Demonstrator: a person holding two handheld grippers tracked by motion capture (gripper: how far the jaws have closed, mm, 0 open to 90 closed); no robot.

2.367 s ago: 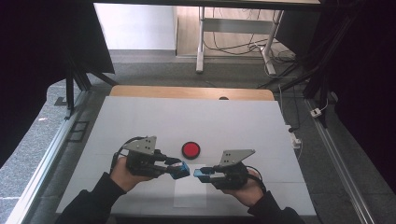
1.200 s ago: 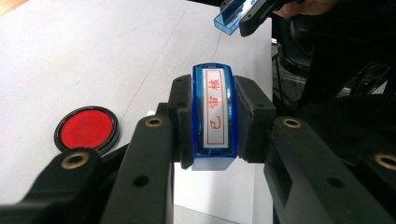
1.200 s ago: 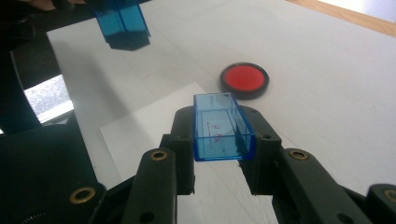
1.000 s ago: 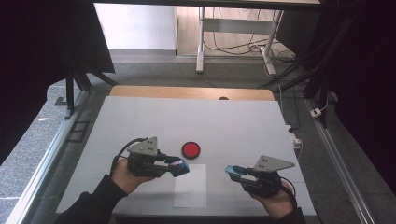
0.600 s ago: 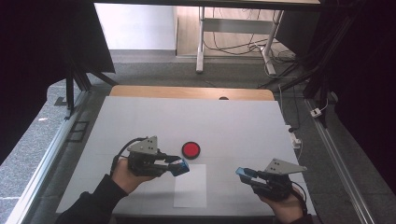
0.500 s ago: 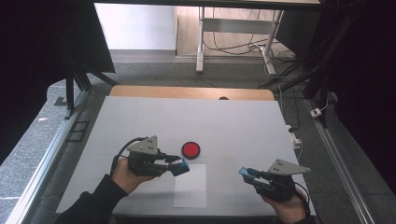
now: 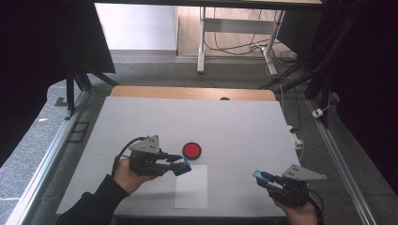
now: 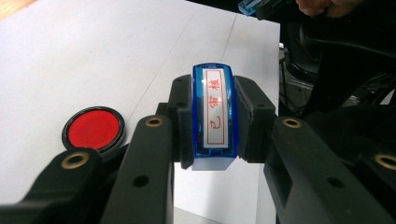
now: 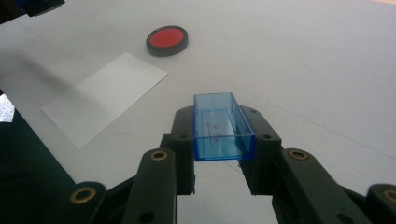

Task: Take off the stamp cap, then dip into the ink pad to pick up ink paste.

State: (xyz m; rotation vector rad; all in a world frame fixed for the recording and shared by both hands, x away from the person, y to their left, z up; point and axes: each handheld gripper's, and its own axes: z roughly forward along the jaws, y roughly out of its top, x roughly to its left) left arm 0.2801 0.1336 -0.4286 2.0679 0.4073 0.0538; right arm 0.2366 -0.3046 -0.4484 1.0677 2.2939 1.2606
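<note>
Over the near left of the white surface [image 7: 234,126], the left claw [image 7: 180,165] clamps a blue stamp [image 8: 213,116], its label with red characters facing the left gripper view, jaws pressed to both sides. Just beside it sits the round red ink pad [image 7: 191,150], and a white sheet of paper [image 7: 191,186] lies below the stamp. Well apart, at the near right edge, the right claw [image 7: 261,176] grips the clear blue stamp cap [image 9: 222,126], open end up, hovering over bare surface.
</note>
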